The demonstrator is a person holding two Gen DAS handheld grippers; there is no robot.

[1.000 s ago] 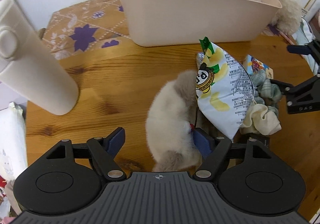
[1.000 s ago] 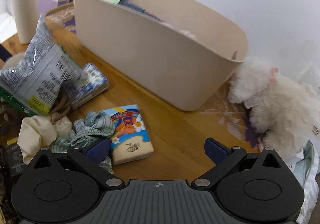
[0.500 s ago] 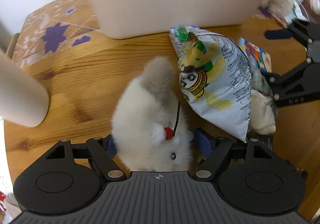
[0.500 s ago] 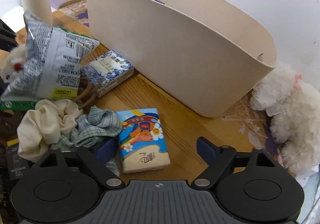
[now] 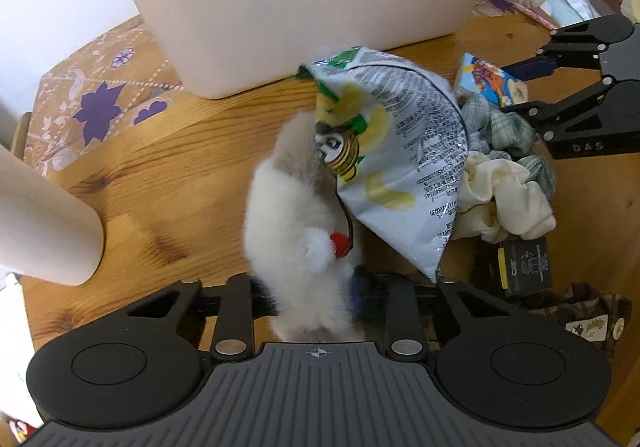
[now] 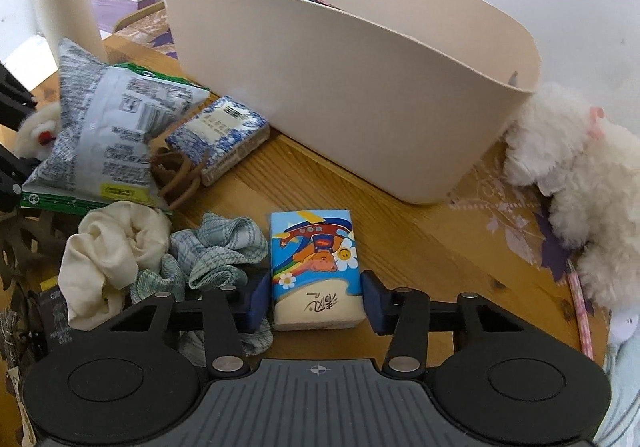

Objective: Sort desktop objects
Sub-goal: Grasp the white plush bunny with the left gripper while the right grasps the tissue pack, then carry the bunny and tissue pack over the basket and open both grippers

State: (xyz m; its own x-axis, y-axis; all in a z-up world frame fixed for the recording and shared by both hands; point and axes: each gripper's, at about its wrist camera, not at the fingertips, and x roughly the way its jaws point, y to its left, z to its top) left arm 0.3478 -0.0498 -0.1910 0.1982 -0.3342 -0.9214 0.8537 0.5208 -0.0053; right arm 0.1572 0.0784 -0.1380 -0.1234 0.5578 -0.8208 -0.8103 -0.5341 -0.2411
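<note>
A small grey-white plush toy point(image 5: 296, 215) lies on the wooden table beside a silver-green chip bag point(image 5: 396, 151). My left gripper point(image 5: 312, 299) is shut on the plush's near end, and the fur bulges between the pads. In the right wrist view a colourful cartoon tissue pack point(image 6: 316, 263) lies between the blue pads of my right gripper point(image 6: 316, 303). Those jaws are closing and stand right at the pack's sides without clearly pressing on it. A large beige bin point(image 6: 360, 87) with several items inside stands behind both.
A beige bottle point(image 5: 44, 215) stands at the left. A cream cloth point(image 6: 112, 255), a green checked cloth point(image 6: 216, 251), a brown hair claw point(image 6: 180, 175) and a blue-white tissue pack point(image 6: 220, 135) crowd the middle. A white plush point(image 6: 580, 175) sits at the right.
The left jaws went from wide open around the plush to shut on it. The right jaws narrowed from wide open to close beside the tissue pack.
</note>
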